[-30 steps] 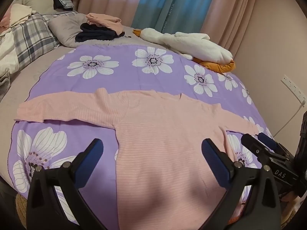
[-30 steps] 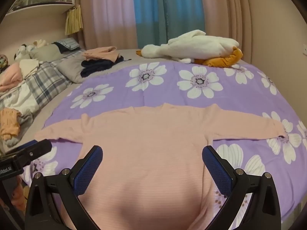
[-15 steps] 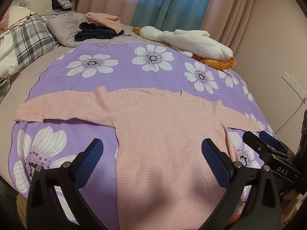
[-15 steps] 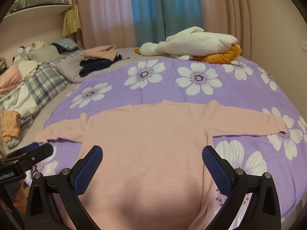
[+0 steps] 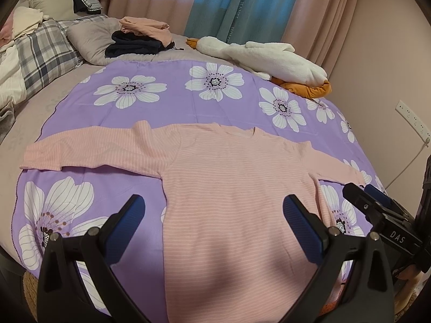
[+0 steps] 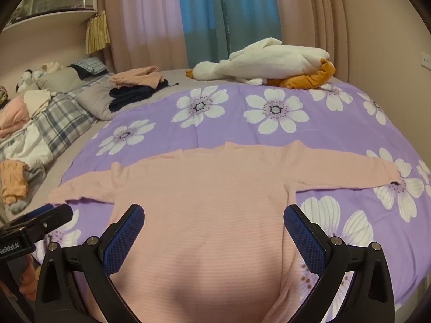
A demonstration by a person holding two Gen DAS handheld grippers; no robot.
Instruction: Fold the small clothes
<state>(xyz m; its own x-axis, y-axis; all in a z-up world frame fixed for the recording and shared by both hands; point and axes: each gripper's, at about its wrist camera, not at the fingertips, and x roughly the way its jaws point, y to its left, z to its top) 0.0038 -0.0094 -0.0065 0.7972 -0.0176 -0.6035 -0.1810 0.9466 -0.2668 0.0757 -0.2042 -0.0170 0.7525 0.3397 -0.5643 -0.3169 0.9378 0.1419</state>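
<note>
A pink striped long-sleeved top point(image 5: 231, 183) point(image 6: 210, 202) lies flat on the purple flowered sheet point(image 5: 175, 102) point(image 6: 237, 123), sleeves spread left and right, neckline away from me. My left gripper point(image 5: 212, 215) hangs open above the top's lower body, nothing between its blue pads. My right gripper point(image 6: 212, 223) is open too, over the lower body of the top. Each gripper shows in the other's view: the right gripper point(image 5: 377, 204) near the right sleeve end, the left gripper point(image 6: 48, 220) by the left sleeve.
A white and orange plush goose point(image 5: 269, 59) point(image 6: 272, 64) lies at the far edge of the bed. A stack of folded clothes point(image 5: 140, 37) point(image 6: 137, 88) sits on a grey pillow. Plaid bedding point(image 5: 40, 51) and loose garments point(image 6: 13, 185) lie at the left. A wall socket point(image 5: 409, 118) is on the right.
Both grippers drew slightly back and up from the top, so more of the bed shows. Both stayed open; the top has not moved.
</note>
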